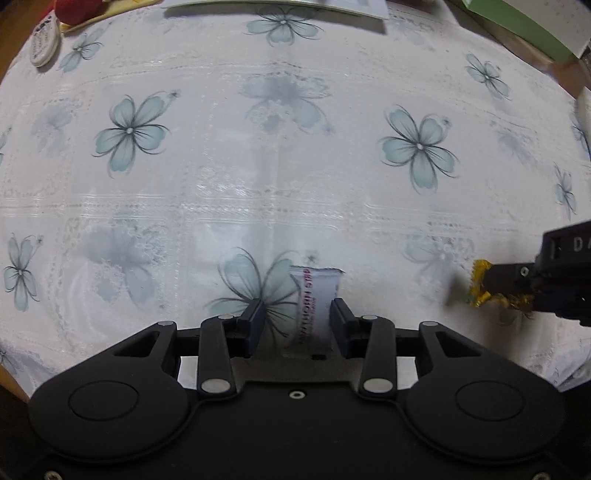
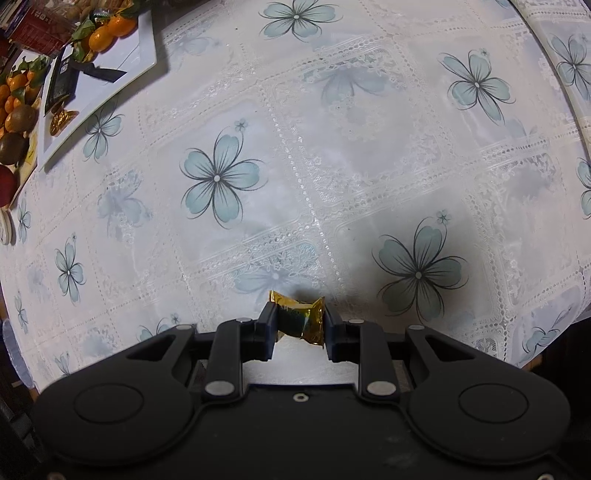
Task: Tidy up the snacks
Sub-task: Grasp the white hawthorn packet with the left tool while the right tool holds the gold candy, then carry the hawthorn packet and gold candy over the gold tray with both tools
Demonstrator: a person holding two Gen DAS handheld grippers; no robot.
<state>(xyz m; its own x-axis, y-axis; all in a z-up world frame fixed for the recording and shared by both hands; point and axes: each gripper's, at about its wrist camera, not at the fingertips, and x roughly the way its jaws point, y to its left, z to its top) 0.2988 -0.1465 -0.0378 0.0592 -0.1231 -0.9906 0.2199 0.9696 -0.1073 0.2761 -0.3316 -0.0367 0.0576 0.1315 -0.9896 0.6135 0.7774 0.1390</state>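
Note:
My left gripper (image 1: 297,308) is open around a white snack packet with red lettering (image 1: 314,306) that lies on the flowered tablecloth, nearer the right finger. My right gripper (image 2: 299,317) is shut on a gold-wrapped candy (image 2: 299,319) just above the cloth. That gripper and its gold candy (image 1: 480,284) also show at the right edge of the left wrist view. A white tray (image 2: 122,62) at the far left of the right wrist view holds a dark packet (image 2: 62,83) and a gold coin candy (image 2: 61,120).
Oranges and kiwis (image 2: 16,107) lie beside the tray at the far left. A white remote (image 1: 44,42), a red object (image 1: 79,11) and a green box (image 1: 528,26) stand along the table's far side. The table edge (image 2: 554,332) runs at the right.

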